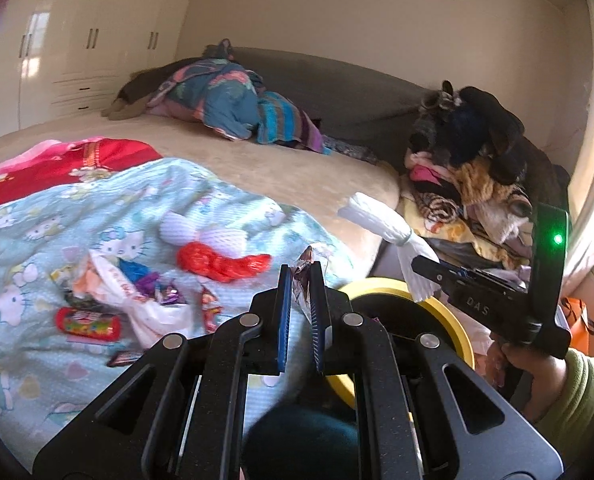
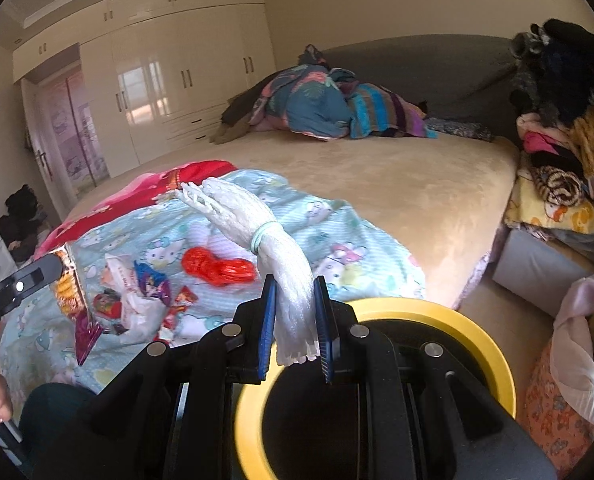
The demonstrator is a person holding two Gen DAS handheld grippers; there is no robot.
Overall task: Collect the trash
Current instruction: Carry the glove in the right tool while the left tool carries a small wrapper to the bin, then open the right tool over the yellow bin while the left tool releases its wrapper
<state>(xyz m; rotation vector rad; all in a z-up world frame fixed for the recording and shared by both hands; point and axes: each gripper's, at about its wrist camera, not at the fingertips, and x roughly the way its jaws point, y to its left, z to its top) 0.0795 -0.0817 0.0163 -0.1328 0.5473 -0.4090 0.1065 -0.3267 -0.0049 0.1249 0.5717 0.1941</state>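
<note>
My left gripper (image 1: 300, 280) is shut on a crumpled snack wrapper (image 1: 304, 270), held above the light blue cartoon blanket (image 1: 57, 216). My right gripper (image 2: 295, 300) is shut on a white foam net sleeve (image 2: 257, 232) tied with a green band, held above the yellow-rimmed trash bin (image 2: 489, 344). The sleeve (image 1: 381, 224) and bin (image 1: 453, 320) also show in the left wrist view. Loose trash lies on the blanket: a red plastic bag (image 1: 221, 262), a white bag with wrappers (image 1: 137, 292), a red candy pack (image 1: 89, 322), white foam nets (image 1: 201, 232).
The beige bed (image 2: 377, 184) stretches behind, with a heap of blankets (image 2: 329, 104) at its far end. A pile of clothes (image 2: 569, 140) stands at the right. White wardrobes (image 2: 169, 80) line the far wall. A red cloth (image 1: 57, 168) lies beside the blanket.
</note>
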